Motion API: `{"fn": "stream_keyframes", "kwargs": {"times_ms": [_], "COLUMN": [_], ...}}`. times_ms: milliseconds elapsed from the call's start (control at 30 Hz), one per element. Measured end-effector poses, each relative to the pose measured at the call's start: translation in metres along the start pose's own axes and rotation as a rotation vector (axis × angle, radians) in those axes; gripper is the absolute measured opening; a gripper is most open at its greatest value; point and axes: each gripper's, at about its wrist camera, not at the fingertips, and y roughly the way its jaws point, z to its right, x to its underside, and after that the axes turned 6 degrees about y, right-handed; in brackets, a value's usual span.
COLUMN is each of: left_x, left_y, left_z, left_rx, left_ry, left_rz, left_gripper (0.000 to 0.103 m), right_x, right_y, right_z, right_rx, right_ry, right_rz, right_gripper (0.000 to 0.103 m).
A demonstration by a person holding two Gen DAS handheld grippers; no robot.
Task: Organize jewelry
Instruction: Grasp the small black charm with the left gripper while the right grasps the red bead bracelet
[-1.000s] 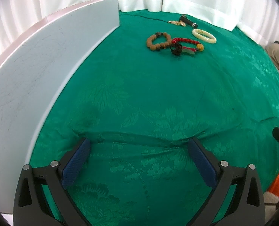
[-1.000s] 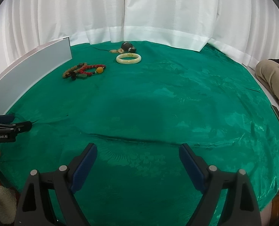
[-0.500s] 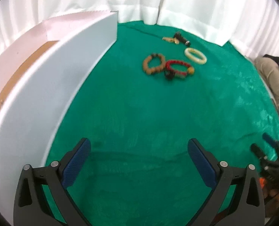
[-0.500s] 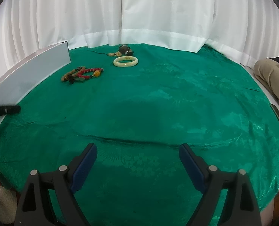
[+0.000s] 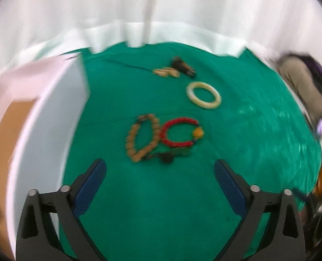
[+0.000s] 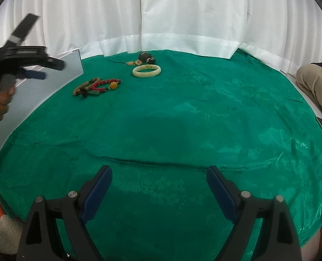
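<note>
Green brocade covered the surface [image 6: 182, 113]; your left claw [image 5: 159, 181], empty, was closing toward the limp brown wooden-bead bracelet [image 5: 142, 140], best pinched across its strand; right claw [image 6: 158, 188] gaped empty

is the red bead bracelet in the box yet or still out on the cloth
Out. The red bead bracelet lies flat on the green cloth, beside the brown bead bracelet, apart from the white box; nothing grips it.

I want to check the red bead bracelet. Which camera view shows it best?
The left wrist view: the red bead bracelet lies near and large, though blurred. The right wrist view shows it sharp but small and far.
</note>
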Motion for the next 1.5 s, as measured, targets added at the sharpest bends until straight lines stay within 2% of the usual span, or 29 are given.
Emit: {"fn": "stream_keyframes", "kwargs": {"times_ms": [67, 100, 200, 300, 367, 400, 467, 500, 567, 633, 767, 867, 1033, 1133, 1233, 1300, 1333, 1367, 1400, 1433, 1500], "left_x": [-0.005, -0.006, -0.005, -0.003, -0.002, -0.001, 0.003, 0.004, 0.004, 0.005, 0.008, 0.015, 0.038, 0.057, 0.073, 0.083, 0.088, 0.092, 0.094, 0.097, 0.101], "left_y": [0.016, 0.023, 0.042, 0.062, 0.070, 0.073, 0.077, 0.075, 0.073, 0.073, 0.057, 0.033, -0.009, -0.021, -0.029, -0.034, -0.036, -0.040, -0.043, -0.046, -0.052], "left_z": [0.019, 0.031, 0.047, 0.041, 0.032, 0.028, 0.022, 0.021, 0.018, 0.015, 0.009, -0.006, -0.030, -0.042, -0.047, -0.051, -0.053, -0.054, -0.055, -0.057, -0.059], "left_rx": [0.004, -0.006, -0.038, -0.028, 0.018, 0.040, 0.064, 0.082, 0.097, 0.101, 0.127, 0.167, 0.181, 0.161, 0.126, 0.129, 0.134, 0.136, 0.135, 0.130, 0.125], "left_ry": [0.141, 0.235, 0.416, 0.445, 0.410, 0.386, 0.354, 0.339, 0.312, 0.273, 0.179, 0.058, -0.105, -0.177, -0.216, -0.251, -0.271, -0.289, -0.300, -0.313, -0.339], "left_rz": [-0.001, 0.006, 0.003, -0.054, -0.086, -0.099, -0.116, -0.111, -0.105, -0.109, -0.075, -0.031, 0.006, -0.005, -0.007, -0.001, 0.004, 0.010, 0.015, 0.020, 0.031], "left_gripper": [0.089, 0.089, 0.089, 0.078, 0.065, 0.062, 0.047, 0.042, 0.018, 0.013, 0.012, 0.011, 0.011, 0.011, 0.011, 0.011, 0.011, 0.011, 0.011, 0.011, 0.011], "right_x": [0.001, 0.002, 0.003, 0.005, 0.005, 0.005, 0.005, 0.005, 0.004, 0.003, 0.002, 0.001, -0.007, -0.025, -0.072, -0.105, -0.119, -0.133, -0.146, -0.157, -0.170], "right_y": [0.000, 0.001, 0.003, 0.004, 0.005, 0.006, 0.008, 0.009, 0.010, 0.010, 0.010, 0.008, 0.008, 0.011, 0.032, 0.058, 0.073, 0.090, 0.106, 0.125, 0.156], "right_z": [0.001, 0.001, 0.002, 0.003, 0.004, 0.005, 0.005, 0.006, 0.005, 0.005, 0.006, 0.007, 0.007, 0.002, -0.002, -0.006, -0.009, -0.016, -0.022, -0.029, -0.046], "right_rx": [-0.003, -0.005, -0.008, -0.009, -0.008, -0.008, -0.005, -0.005, -0.004, -0.003, -0.001, -0.001, -0.031, -0.121, -0.294, -0.343, -0.351, -0.345, -0.336, -0.333, -0.344], "right_ry": [0.002, 0.003, 0.008, 0.014, 0.019, 0.021, 0.027, 0.030, 0.030, 0.028, 0.027, 0.031, 0.039, 0.031, 0.081, 0.130, 0.147, 0.156, 0.168, 0.188, 0.247], "right_rz": [-0.004, -0.009, -0.017, -0.023, -0.027, -0.030, -0.036, -0.038, -0.037, -0.035, -0.036, -0.031, -0.040, -0.071, -0.173, -0.237, -0.262, -0.286, -0.308, -0.341, -0.384], "right_gripper": [0.090, 0.090, 0.090, 0.090, 0.090, 0.090, 0.090, 0.090, 0.090, 0.090, 0.090, 0.090, 0.090, 0.090, 0.090, 0.090, 0.084, 0.061, 0.051, 0.044, 0.040]}}
